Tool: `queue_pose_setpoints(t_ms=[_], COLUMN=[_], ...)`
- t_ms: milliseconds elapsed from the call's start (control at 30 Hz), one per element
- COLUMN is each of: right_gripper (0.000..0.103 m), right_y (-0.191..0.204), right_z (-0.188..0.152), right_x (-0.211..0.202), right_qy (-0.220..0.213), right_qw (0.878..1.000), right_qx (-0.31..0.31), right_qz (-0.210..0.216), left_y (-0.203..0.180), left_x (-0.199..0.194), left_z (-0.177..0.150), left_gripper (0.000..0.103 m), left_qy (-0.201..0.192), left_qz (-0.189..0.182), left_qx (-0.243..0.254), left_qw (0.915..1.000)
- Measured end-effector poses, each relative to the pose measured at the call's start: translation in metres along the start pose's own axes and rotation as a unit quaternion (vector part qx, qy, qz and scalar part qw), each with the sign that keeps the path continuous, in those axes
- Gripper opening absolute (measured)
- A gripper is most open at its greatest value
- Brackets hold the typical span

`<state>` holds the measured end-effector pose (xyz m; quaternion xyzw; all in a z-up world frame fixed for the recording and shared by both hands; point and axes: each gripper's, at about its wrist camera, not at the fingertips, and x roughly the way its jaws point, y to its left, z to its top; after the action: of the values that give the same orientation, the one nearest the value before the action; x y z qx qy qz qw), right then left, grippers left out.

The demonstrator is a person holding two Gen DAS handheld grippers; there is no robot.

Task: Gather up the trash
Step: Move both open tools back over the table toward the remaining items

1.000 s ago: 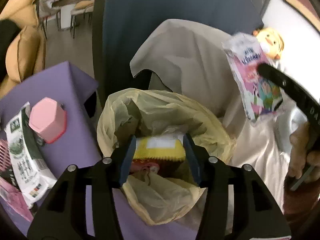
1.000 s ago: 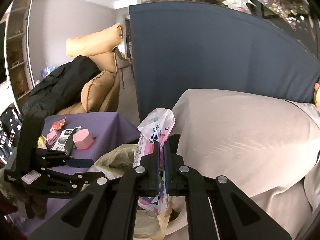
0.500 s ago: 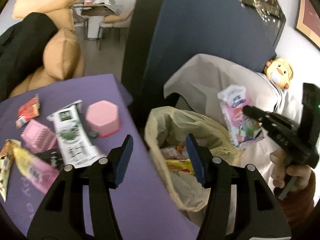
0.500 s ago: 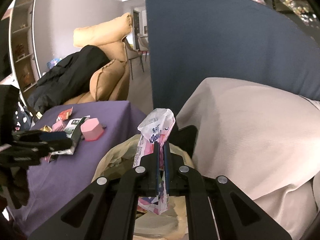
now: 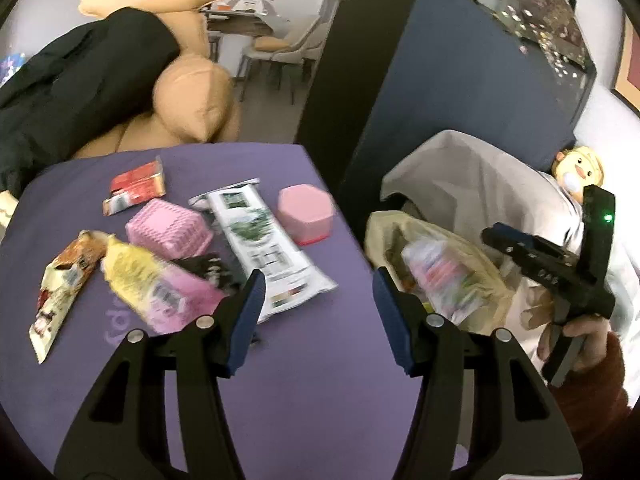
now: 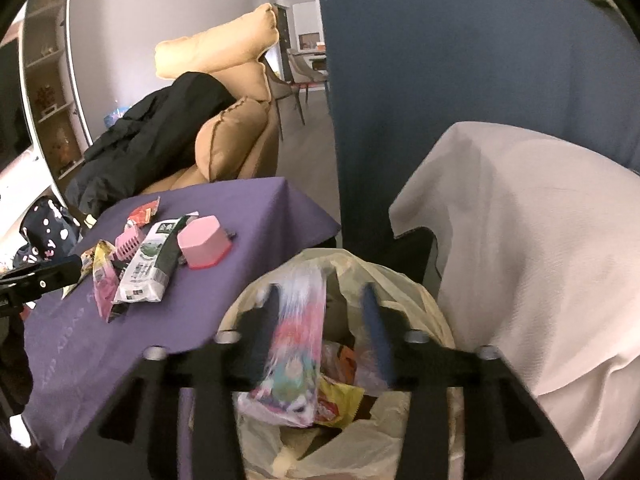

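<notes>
A home living room: a tan cushioned sofa (image 6: 236, 148) with a black coat (image 5: 76, 80) thrown over it fills the upper left of both views, dining chairs (image 5: 280, 52) and a table stand beyond it at upper centre, and built-in shelves (image 6: 48, 92) line the left edge of the right wrist view

My left gripper (image 5: 318, 316) hangs open over the purple table (image 5: 320, 380), nothing between its blue pads (image 5: 250, 316). Ahead lie a green-and-white packet (image 5: 264, 248), a pink box (image 5: 306, 214), a pink basket (image 5: 168, 230), a red wrapper (image 5: 136, 186) and a yellow-pink wrapper (image 5: 156, 292). At right, my right gripper (image 5: 496, 240) is above the yellow bag (image 5: 472, 276), where a pink pack (image 5: 440, 280) shows blurred.
</notes>
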<state>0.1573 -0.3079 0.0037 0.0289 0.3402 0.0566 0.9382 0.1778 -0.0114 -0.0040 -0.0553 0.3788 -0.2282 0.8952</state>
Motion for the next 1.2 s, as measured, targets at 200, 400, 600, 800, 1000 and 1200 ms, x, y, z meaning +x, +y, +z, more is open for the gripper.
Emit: queue_pose_setpoints(t_ms=[200, 400, 600, 800, 1000, 1200], right_gripper=[0.044, 0.045, 0.059, 0.063, 0.063, 0.063], right_y=[0.017, 0.046, 0.094, 0.139, 0.168, 0.207], right_z=[0.003, 0.008, 0.006, -0.001, 0.002, 0.003], right_x=[-0.001, 0.004, 0.021, 0.043, 0.055, 0.064], right_qy=[0.005, 0.01, 0.022, 0.038, 0.06, 0.074], right_qw=[1.0, 0.999, 0.996, 0.991, 0.987, 0.98], right_qx=[-0.019, -0.028, -0.062, -0.102, -0.127, -0.164], right_qz=[-0.003, 0.016, 0.061, 0.083, 0.079, 0.082], left_y=[0.038, 0.086, 0.132, 0.174, 0.21, 0.231], left_x=[-0.008, -0.023, -0.042, -0.052, -0.064, -0.071], left_z=[-0.015, -0.027, -0.04, -0.055, -0.064, -0.068], left_gripper=[0.053, 0.053, 0.054, 0.057, 0.057, 0.057], left_qy=[-0.01, -0.019, -0.038, -0.038, -0.047, -0.055], left_qz=[0.026, 0.049, 0.078, 0.1, 0.12, 0.128], left_qx=[-0.022, -0.057, -0.083, -0.115, -0.146, -0.169], left_qw=[0.9994, 0.997, 0.9928, 0.9877, 0.9809, 0.9757])
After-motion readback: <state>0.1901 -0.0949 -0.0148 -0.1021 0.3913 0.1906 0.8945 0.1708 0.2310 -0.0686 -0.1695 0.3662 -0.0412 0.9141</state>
